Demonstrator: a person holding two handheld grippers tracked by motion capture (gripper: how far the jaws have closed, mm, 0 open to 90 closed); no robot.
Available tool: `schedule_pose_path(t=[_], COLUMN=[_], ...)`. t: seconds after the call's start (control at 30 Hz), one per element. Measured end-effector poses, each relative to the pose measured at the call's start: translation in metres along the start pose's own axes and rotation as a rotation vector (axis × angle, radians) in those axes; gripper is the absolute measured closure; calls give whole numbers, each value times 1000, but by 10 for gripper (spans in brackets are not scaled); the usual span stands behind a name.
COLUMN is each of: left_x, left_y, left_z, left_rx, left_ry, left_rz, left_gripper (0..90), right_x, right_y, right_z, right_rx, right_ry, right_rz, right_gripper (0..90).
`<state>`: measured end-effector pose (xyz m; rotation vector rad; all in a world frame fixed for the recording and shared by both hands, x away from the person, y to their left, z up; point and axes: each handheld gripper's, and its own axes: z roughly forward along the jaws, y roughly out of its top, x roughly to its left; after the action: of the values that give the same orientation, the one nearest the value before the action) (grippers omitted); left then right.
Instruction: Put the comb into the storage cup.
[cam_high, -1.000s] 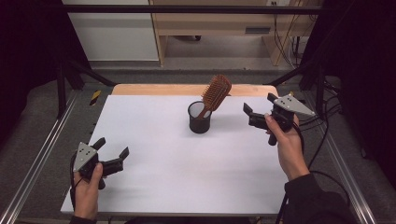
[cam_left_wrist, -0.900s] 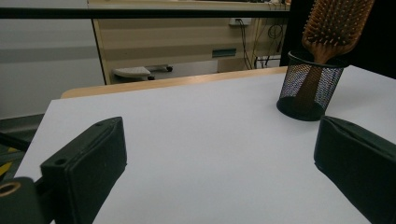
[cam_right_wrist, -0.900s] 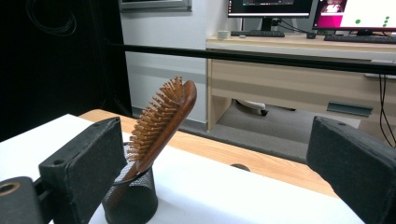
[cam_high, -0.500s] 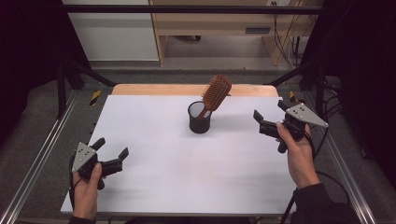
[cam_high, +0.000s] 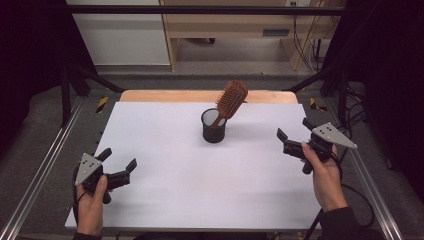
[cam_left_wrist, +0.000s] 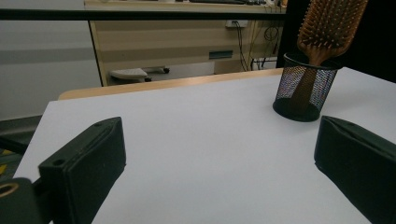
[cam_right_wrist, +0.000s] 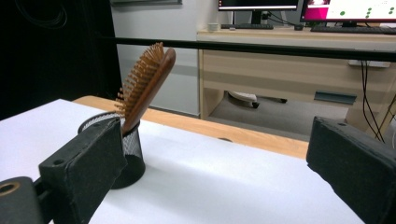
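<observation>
Honestly, I'd keep the right gripper (cam_high: 294, 136), fingers wide and empty, clear right of the black mesh cup (cam_high: 214, 126) so the tilted wooden paddle hairbrush (cam_high: 230, 100) stays put.

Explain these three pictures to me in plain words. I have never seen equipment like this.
There is no robot here. A person sits at a white table and holds a hand-operated two-jaw tool in each hand: the left tool and the right tool. Both have their jaws spread open and hold nothing.

The high view comes from a fixed camera above the person. The other two come from small cameras riding on each tool, so the black blocks at the bottom are that tool's own jaws.

On the table stands a black mesh cup. A wooden hairbrush stands in it, handle down, leaning to one side. Behind the table are a desk and cables.
</observation>
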<state>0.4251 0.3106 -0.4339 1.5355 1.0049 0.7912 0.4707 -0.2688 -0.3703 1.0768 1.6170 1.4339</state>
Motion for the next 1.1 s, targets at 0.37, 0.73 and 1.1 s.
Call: schedule_pose_path(t=[0.37,0.73,1.1], left_x=[0,3,3], left_y=[0,-2,-2], left_z=[-2,-7,-8], left_rx=[-4,-6,-16], left_ry=[-5,-5,-17], left_rz=[3,1,1], left_gripper=[25,25,25], right_x=[-4,-6,3], right_y=[-30,-59,-73], right_z=[-14,-27,-31], right_rx=[28,52,66], right_ry=[-7,-15,4], right_rz=[15,41,29], right_gripper=[44,45,45])
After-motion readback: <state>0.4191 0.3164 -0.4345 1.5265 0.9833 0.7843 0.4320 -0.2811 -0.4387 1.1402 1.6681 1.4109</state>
